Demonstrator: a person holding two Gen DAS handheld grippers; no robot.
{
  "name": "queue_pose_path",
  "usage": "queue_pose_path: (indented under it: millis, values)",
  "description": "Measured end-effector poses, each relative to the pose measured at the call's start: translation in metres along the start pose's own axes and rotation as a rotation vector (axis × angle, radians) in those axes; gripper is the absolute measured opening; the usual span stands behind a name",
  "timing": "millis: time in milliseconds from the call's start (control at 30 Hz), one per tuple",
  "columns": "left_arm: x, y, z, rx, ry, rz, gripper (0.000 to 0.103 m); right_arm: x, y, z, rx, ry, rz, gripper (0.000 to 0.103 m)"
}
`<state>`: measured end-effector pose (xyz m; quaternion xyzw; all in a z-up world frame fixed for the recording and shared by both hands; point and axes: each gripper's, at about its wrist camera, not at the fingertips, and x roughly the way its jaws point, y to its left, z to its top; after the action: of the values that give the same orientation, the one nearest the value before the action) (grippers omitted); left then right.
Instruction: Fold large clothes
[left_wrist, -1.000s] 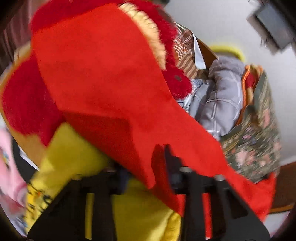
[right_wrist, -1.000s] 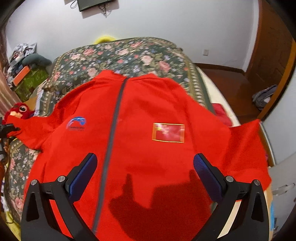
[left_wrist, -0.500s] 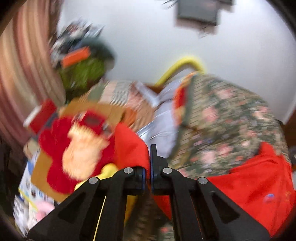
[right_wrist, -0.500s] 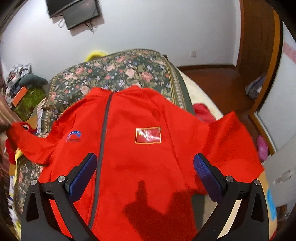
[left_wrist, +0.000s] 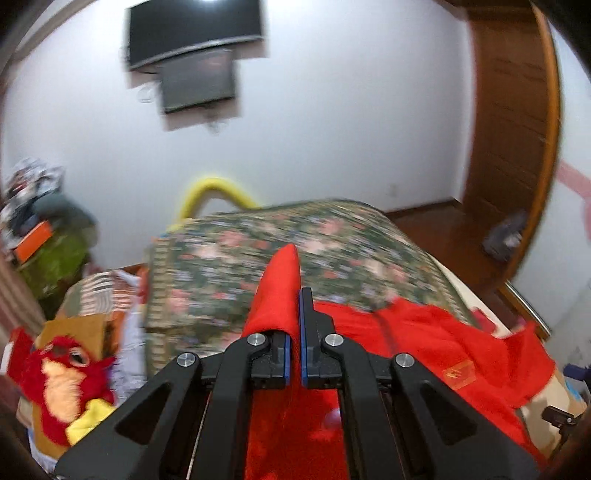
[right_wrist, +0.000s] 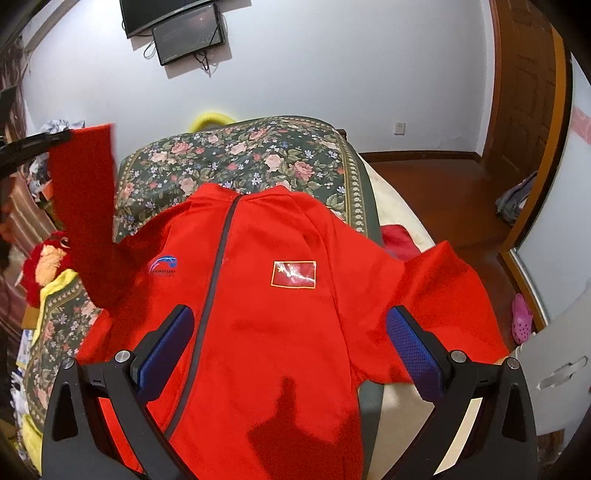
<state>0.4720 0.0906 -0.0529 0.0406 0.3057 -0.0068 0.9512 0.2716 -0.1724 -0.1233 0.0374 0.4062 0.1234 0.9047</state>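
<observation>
A red zip jacket (right_wrist: 280, 317) lies front up on the flowered bedspread (right_wrist: 236, 155), with a grey zipper, a flag patch (right_wrist: 293, 274) and a blue logo (right_wrist: 164, 265). Its left sleeve (right_wrist: 85, 206) is held up in the air at the left of the right wrist view. My left gripper (left_wrist: 294, 321) is shut on that sleeve (left_wrist: 279, 291), whose cuff sticks up past the fingertips. The black left gripper (right_wrist: 66, 136) also shows at the sleeve's top. My right gripper (right_wrist: 290, 332) hangs open above the jacket's lower front with nothing between its blue pads (right_wrist: 413, 347). The right sleeve (right_wrist: 447, 295) lies spread toward the bed's right edge.
A red and yellow plush toy (left_wrist: 62, 384) sits beside the bed on the left, near a clutter pile (left_wrist: 40, 221). Two screens (right_wrist: 181, 22) hang on the far wall. A wooden door (right_wrist: 524, 92), a grey bundle (right_wrist: 517, 199) and a pink shoe (right_wrist: 521, 325) are at the right.
My left gripper closed on the sleeve near the plush toy, then rose and rolled, lifting the sleeve high above the bed's left side. The right gripper shifted only slightly and stayed open.
</observation>
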Motion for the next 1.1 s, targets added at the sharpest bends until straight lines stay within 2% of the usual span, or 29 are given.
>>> queue_pose_path:
  millis: [133, 200, 300, 467, 600, 633, 700, 733, 867, 933, 1100]
  values:
    - [0.033, -0.070, -0.025, 0.097, 0.104, -0.051, 0.002, 0.000, -0.017, -0.003, 0.029, 0.017, 0.004, 0.103]
    - [0.049, -0.106, -0.047, 0.152, 0.165, -0.092, 0.002, 0.000, -0.025, -0.006, 0.042, 0.025, 0.002, 0.103]
    - [0.064, -0.141, -0.084, 0.198, 0.253, -0.145, 0.002, 0.002, -0.036, -0.012, 0.059, 0.048, -0.002, 0.103]
    - [0.077, -0.180, -0.130, 0.257, 0.405, -0.235, 0.003, 0.009, -0.046, -0.022, 0.062, 0.087, -0.017, 0.103]
    - [0.068, -0.198, -0.158, 0.286, 0.492, -0.309, 0.015, 0.012, -0.044, -0.025, 0.037, 0.106, -0.035, 0.103]
    - [0.064, -0.199, -0.162, 0.291, 0.501, -0.325, 0.020, 0.012, -0.043, -0.026, 0.028, 0.108, -0.044, 0.103]
    - [0.049, -0.197, -0.171, 0.289, 0.500, -0.348, 0.046, 0.011, -0.036, -0.026, -0.001, 0.109, -0.058, 0.103]
    - [0.039, -0.193, -0.174, 0.279, 0.488, -0.361, 0.054, 0.011, -0.034, -0.025, -0.010, 0.110, -0.056, 0.103]
    - [0.010, -0.163, -0.175, 0.250, 0.459, -0.366, 0.058, 0.008, -0.016, -0.021, -0.077, 0.100, -0.069, 0.103]
    - [-0.004, -0.141, -0.173, 0.218, 0.441, -0.350, 0.065, 0.009, -0.005, -0.017, -0.109, 0.097, -0.068, 0.103]
    - [-0.032, -0.070, -0.173, 0.140, 0.364, -0.216, 0.073, 0.019, 0.035, -0.007, -0.213, 0.095, -0.059, 0.103]
